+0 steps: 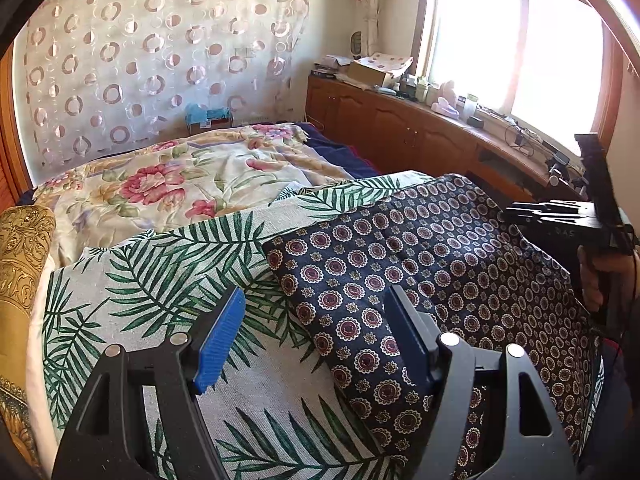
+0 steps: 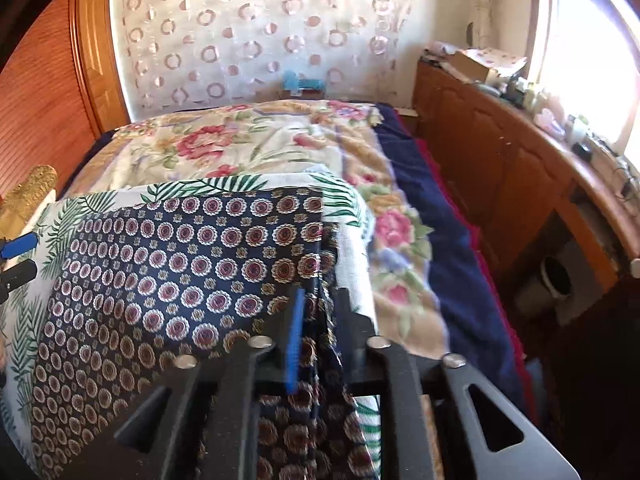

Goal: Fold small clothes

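A dark navy cloth with round medallion print point(image 1: 424, 272) lies on a white cloth with green palm leaves point(image 1: 160, 280) on the bed. My left gripper point(image 1: 316, 328) is open, its blue pads apart just above the navy cloth's left edge. My right gripper point(image 2: 320, 328) is shut on the navy cloth's right edge point(image 2: 324, 304), which is bunched between the pads; the cloth point(image 2: 180, 272) spreads to the left. The right gripper also shows in the left wrist view point(image 1: 568, 220), at the cloth's far side. The left gripper's tips show in the right wrist view point(image 2: 16, 258).
A floral quilt point(image 1: 192, 176) covers the bed behind. A gold pillow point(image 1: 20, 264) lies at the left. A wooden cabinet point(image 1: 400, 120) with clutter runs under the window at the right. A patterned curtain point(image 1: 160, 52) hangs behind. A bin point(image 2: 556, 276) stands under the cabinet.
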Tool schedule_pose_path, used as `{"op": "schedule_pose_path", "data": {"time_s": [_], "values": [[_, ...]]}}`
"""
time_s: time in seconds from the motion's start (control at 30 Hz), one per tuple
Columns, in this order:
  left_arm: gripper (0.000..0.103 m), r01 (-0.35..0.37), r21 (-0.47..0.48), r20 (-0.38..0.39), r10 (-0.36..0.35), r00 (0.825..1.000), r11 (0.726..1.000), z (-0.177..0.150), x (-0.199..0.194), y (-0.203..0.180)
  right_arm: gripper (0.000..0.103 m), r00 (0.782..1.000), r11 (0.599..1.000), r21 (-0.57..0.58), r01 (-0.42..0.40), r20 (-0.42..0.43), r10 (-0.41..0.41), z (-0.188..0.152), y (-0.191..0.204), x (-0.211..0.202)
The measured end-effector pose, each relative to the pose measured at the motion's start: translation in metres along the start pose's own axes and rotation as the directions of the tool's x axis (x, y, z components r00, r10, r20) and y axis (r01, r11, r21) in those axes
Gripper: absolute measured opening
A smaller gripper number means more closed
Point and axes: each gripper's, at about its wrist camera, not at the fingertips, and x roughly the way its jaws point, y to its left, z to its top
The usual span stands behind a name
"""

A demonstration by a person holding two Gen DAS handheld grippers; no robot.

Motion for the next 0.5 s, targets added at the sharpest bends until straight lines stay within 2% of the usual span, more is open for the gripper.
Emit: {"op": "schedule_pose_path", "data": {"time_s": [0.03,0.07,0.3,0.5], "values": [[0.073,-0.002,0.005,0.001,0.002,1.000,1.000,-0.001,0.000,-0.002,0.035,1.000,1.000,0.002,-0.010,0.004,0.010,0.000,-0.003,-0.003],[0.073,-0.003,0.008,0.002,0.003,1.000,1.000,-0.001,-0.001,-0.004,0.037,1.000,1.000,0.001,-0.017,0.009,0.017,-0.003,0.003,-0.009],[0.073,-0.041,0.065,0.023,0.040,0.999,0.997,0.001,-0.005,-0.024,0.037,1.000,0.999,-0.036,-0.029,0.006,0.030,-0.037,0.011,-0.044],[0.073,-0.010,0.084,-0.008,0.010,1.000,0.996,0.001,-0.015,-0.041,0.037,0.999,0.999,-0.023,-0.034,0.018,0.034,-0.064,0.008,-0.075]]}}
